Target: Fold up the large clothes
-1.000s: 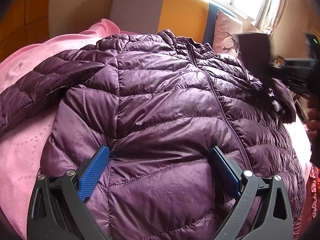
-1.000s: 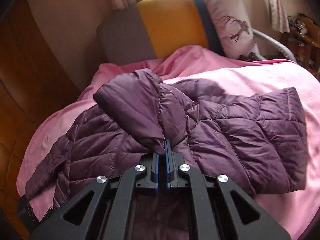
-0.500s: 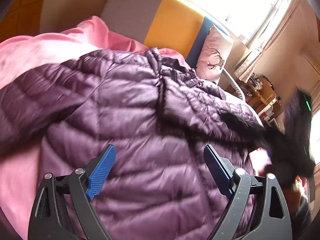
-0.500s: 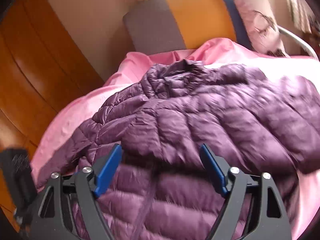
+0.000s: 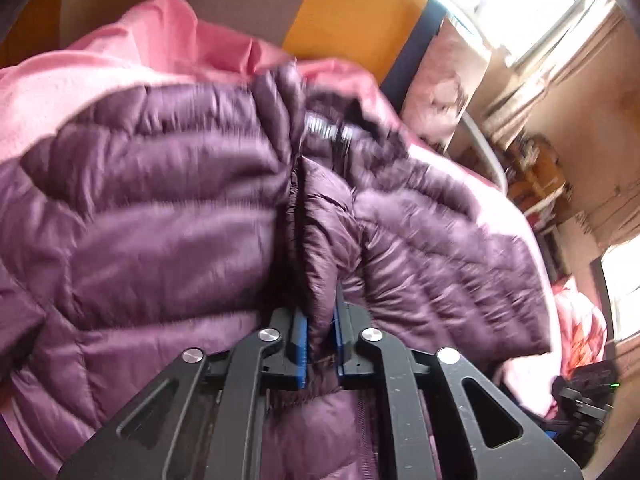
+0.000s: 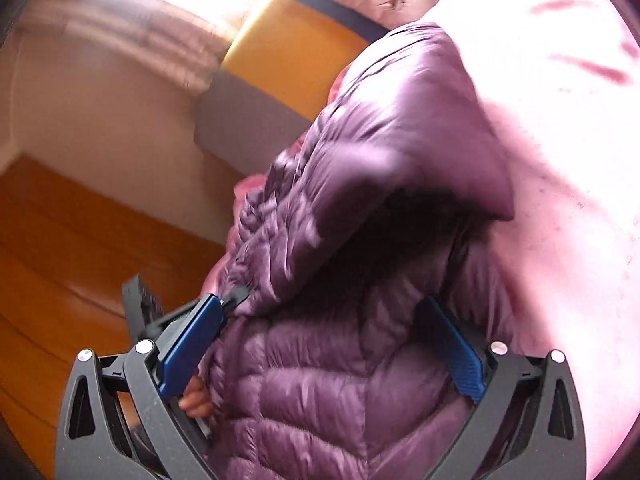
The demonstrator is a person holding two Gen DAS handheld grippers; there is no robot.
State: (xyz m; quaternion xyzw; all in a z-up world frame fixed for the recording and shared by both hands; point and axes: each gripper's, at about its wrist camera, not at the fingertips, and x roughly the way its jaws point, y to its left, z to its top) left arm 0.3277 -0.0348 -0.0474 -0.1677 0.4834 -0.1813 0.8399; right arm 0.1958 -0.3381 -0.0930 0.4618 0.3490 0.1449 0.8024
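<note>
My left gripper (image 5: 320, 336) is closing its jaws on a pinched ridge of the purple down jacket (image 5: 160, 216), which lies spread over the pink blanket (image 5: 132, 60) on the bed, collar toward the orange-and-grey headboard (image 5: 340, 12). My right gripper (image 6: 320, 352) is opening wide, jaws straddling the jacket's quilted body without pressing on it; a folded flap hangs above them. The shell looks slick and puffy, so I judge my left pinch could slide off if I pull hard, or catch only the top layer and leave the fold lopsided. My right jaws, tilted as they are, could snag the blanket instead of the jacket.
</note>
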